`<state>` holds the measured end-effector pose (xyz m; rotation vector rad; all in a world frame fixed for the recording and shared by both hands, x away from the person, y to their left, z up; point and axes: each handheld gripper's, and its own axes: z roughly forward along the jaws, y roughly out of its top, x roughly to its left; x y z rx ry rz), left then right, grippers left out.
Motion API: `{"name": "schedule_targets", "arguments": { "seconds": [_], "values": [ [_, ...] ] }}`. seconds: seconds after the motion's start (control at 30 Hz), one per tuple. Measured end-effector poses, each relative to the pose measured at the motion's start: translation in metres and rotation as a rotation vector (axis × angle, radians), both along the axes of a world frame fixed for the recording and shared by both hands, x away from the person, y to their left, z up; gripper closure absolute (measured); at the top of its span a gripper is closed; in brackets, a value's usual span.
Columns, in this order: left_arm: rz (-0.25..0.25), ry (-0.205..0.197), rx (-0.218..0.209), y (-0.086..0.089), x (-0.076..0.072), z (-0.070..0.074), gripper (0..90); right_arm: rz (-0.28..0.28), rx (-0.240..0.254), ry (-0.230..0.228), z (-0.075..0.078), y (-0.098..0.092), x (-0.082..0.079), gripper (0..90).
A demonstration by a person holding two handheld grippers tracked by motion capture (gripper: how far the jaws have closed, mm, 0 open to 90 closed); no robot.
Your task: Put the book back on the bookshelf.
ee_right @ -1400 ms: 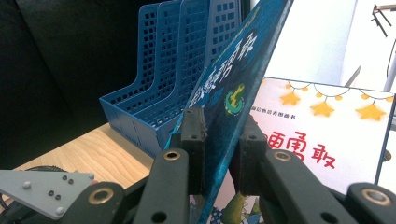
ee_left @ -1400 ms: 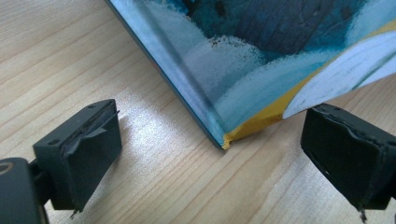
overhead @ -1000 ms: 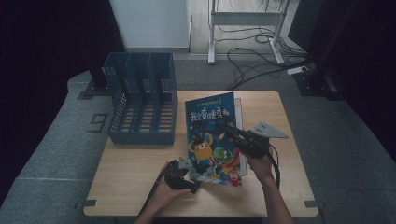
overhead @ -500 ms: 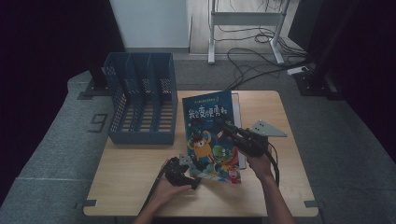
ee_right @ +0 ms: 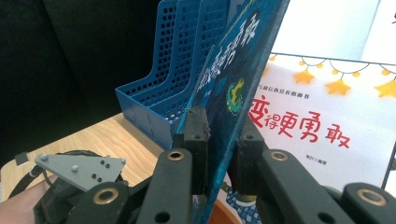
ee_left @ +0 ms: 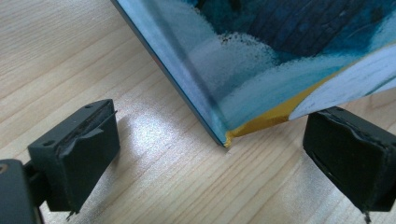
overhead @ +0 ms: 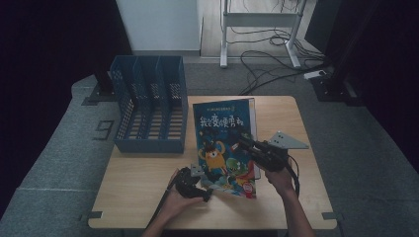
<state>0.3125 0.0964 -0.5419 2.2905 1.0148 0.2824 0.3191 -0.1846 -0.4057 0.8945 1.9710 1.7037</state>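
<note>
Pale wooden worktop (overhead: 148,182) carries a blue plastic file rack (overhead: 150,109) at its left. Beside it, a blue picture-book cover (overhead: 225,143) stands lifted, pinched by the right tool (ee_right: 219,135). Spread wide, the left tool (ee_left: 210,154) flanks the book's yellow bottom corner.

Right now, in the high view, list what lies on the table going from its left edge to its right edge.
blue file rack → left gripper → picture book → right gripper, shut on the book's cover.
</note>
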Motion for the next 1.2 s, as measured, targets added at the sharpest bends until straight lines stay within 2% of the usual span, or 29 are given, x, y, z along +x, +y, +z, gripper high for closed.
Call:
{"name": "schedule_targets", "arguments": {
  "seconds": [0.33, 0.5, 0.7, 0.83, 0.93, 1.1, 1.2],
  "values": [
    [0.009, -0.010, 0.003, -0.001, -0.001, -0.001, 3.5, 0.001, 0.016, 0.004, -0.003, -0.003, -0.001, 79.1],
    [0.015, -0.008, 0.003, -0.001, 0.000, -0.001, 3.4, 0.000, 0.012, -0.010, -0.003, -0.003, -0.002, 79.1],
    [0.029, 0.000, -0.001, -0.002, 0.007, 0.000, 2.8, 0.009, 0.007, -0.008, -0.001, -0.002, 0.007, 79.0],
    [0.048, 0.010, -0.013, -0.002, 0.018, 0.001, 2.8, 0.031, -0.013, -0.024, 0.003, 0.001, 0.020, 79.1],
    [0.066, 0.018, -0.029, 0.000, 0.025, 0.001, 2.9, 0.035, -0.004, -0.039, 0.004, 0.005, 0.026, 79.7],
    [0.073, 0.017, -0.036, 0.002, 0.026, 0.001, 2.9, 0.031, 0.001, -0.045, 0.003, 0.007, 0.027, 79.8],
    [0.076, 0.019, -0.037, 0.002, 0.023, 0.001, 3.7, 0.033, -0.004, -0.053, 0.003, 0.005, 0.021, 79.9]
  ]
}}
